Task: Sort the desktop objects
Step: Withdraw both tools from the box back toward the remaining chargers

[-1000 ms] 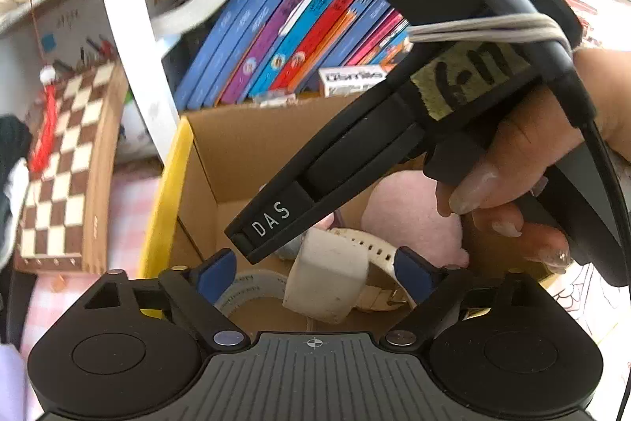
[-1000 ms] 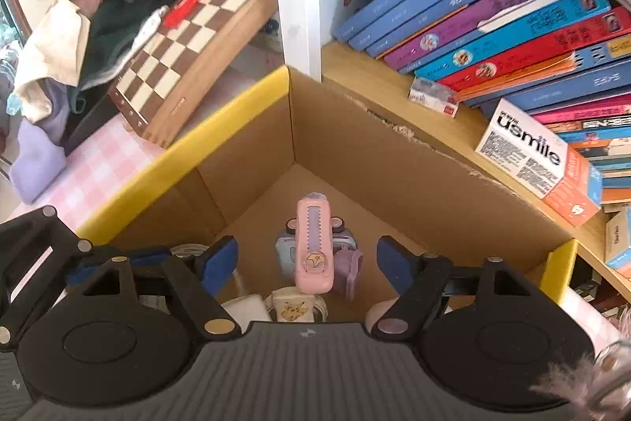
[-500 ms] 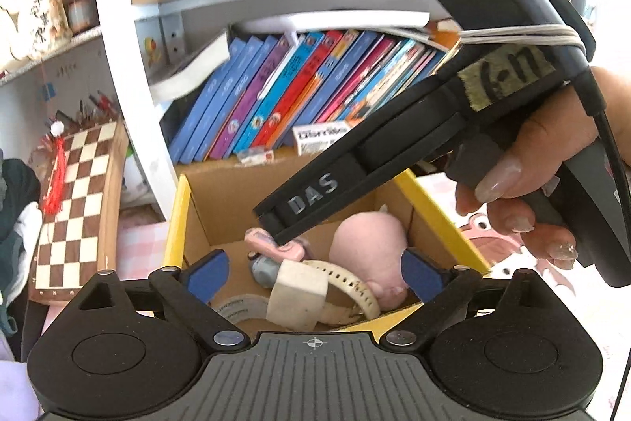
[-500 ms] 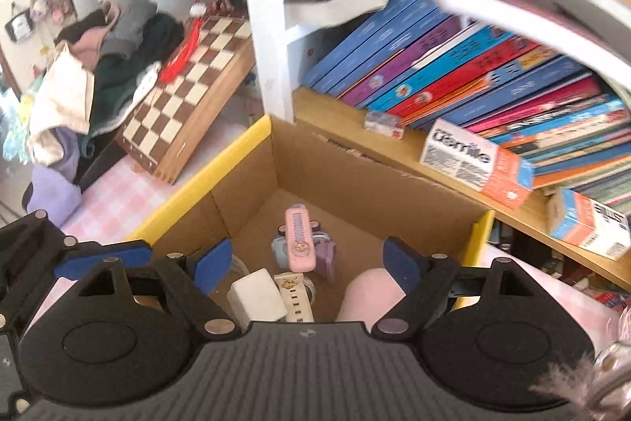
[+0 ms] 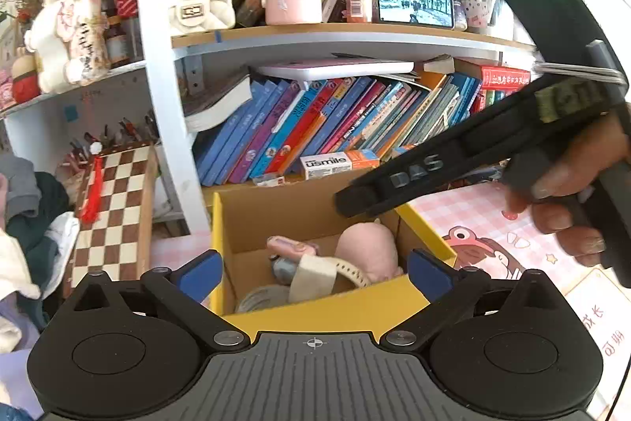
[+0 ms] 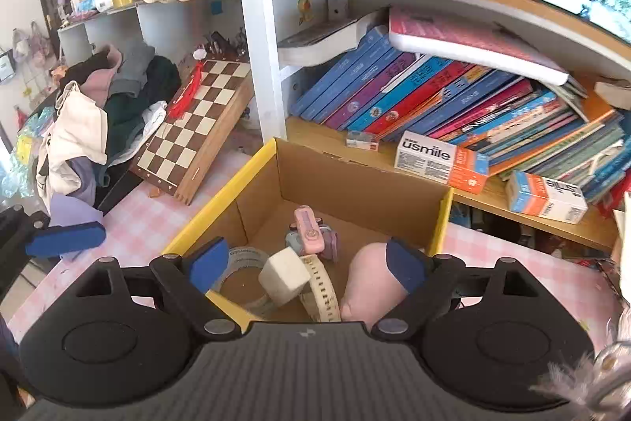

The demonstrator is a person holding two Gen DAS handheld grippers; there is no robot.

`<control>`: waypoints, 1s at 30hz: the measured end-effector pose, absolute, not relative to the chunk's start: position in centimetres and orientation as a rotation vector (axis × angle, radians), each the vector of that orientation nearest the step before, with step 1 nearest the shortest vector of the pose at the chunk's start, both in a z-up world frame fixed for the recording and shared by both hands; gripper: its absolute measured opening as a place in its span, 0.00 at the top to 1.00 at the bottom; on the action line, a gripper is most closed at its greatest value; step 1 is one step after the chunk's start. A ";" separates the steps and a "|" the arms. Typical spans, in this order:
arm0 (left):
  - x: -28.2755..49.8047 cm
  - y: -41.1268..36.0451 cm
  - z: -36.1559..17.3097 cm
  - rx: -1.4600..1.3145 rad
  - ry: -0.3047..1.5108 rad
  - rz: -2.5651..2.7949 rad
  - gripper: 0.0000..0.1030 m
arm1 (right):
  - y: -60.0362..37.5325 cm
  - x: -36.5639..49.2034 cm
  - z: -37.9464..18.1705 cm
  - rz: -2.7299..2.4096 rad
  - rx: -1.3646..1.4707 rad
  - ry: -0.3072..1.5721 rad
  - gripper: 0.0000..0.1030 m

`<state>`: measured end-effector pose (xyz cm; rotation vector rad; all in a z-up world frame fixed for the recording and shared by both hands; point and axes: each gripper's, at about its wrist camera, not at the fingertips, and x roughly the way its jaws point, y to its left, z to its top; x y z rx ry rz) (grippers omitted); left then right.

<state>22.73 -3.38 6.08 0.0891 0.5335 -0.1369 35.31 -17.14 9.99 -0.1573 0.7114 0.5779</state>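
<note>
- Hovering over the near edge of the box, the left gripper [image 5: 313, 273] has its blue pads spread wide with nothing between them; its jaws have just been opening further.
- The right gripper [image 6: 307, 265] is likewise spread and empty, its jaws also just having opened wider, its blue fingertips [image 6: 406, 265] poised above the box's near rim.
- In the left wrist view, the right gripper's black body crosses the upper right, gripped by a hand [image 5: 568, 200].
- Below both sits the cardboard box [image 6: 347, 184] with yellow-edged flaps, resting on a pink checked tablecloth [image 6: 157, 219].
- Inside the box lie a cream watch [image 6: 311, 283] with a boxy white face, a pink clip-like gadget [image 6: 308, 229] resting on a greyish-purple item, a roll of clear tape [image 6: 240, 263] at the left, and a pink plush lump [image 6: 370, 283] at the right.
- Just behind the box, a shelf holds leaning books [image 6: 434, 97] and a toothpaste carton [image 6: 437, 162].
- Left of the box, a chessboard [image 6: 197, 121] leans tilted beside a heap of clothes [image 6: 98, 113].
</note>
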 end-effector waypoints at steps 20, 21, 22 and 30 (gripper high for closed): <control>15.6 2.3 3.3 -0.016 0.608 -0.069 0.01 | -19.4 22.4 6.4 0.368 -0.155 0.661 0.07; 15.3 2.4 3.0 -0.016 0.614 -0.066 0.01 | -19.3 21.8 6.0 0.359 -0.154 0.663 0.06; 15.1 2.6 2.7 -0.016 0.620 -0.063 0.00 | -19.2 21.3 5.6 0.353 -0.153 0.666 0.06; 13.3 3.3 0.8 -0.040 0.672 -0.086 0.00 | -18.3 17.9 2.6 0.316 -0.158 0.686 0.03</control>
